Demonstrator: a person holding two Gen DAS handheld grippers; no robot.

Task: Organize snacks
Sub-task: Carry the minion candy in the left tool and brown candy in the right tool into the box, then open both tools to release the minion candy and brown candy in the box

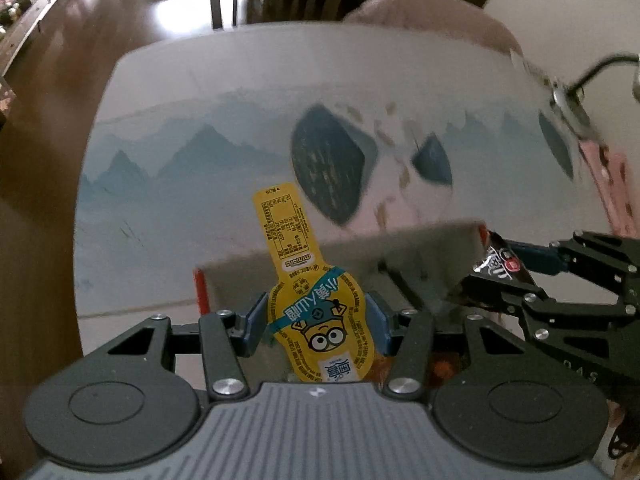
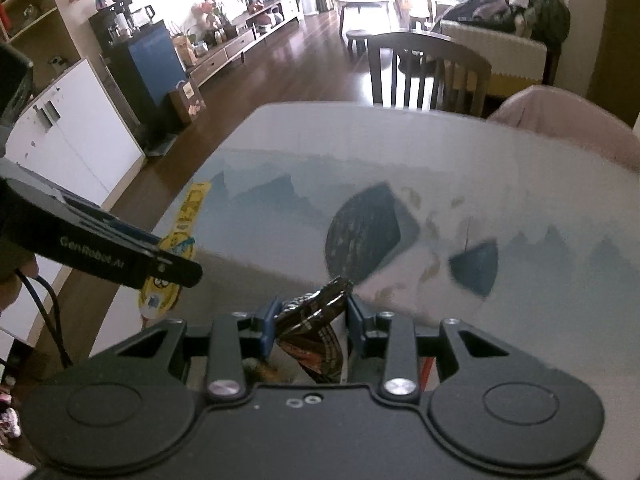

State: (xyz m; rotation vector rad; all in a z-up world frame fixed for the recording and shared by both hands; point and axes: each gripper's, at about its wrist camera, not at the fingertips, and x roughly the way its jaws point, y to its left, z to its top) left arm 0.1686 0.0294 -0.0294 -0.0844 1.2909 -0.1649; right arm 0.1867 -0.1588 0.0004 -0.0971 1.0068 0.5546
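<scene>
Gripping yellow snack pouch [image 1: 320,320], left fingers [image 1: 256,320] clamped | right fingers [image 2: 268,326] clamped on dark wrapper [image 2: 316,320]

Minion pouch [image 1: 320,320] at table's [image 1: 168,216] 6 o'clock, dark wrapper [image 1: 500,266] at 4 (box [image 1: 400,256] behind both), chair [image 2: 428,76] at 12.

The supporting surface is a table [image 1: 168,92] with rounded corners, covered by a pale printed cloth [image 1: 192,160] showing blue-grey mountain shapes, dark teal blobs and small tan flecks. A grey box [image 1: 420,248] with an orange-red edge sits on the cloth at the near side, its lower part hidden in both views. The table stands on a dark wooden floor [image 2: 312,68].
</scene>
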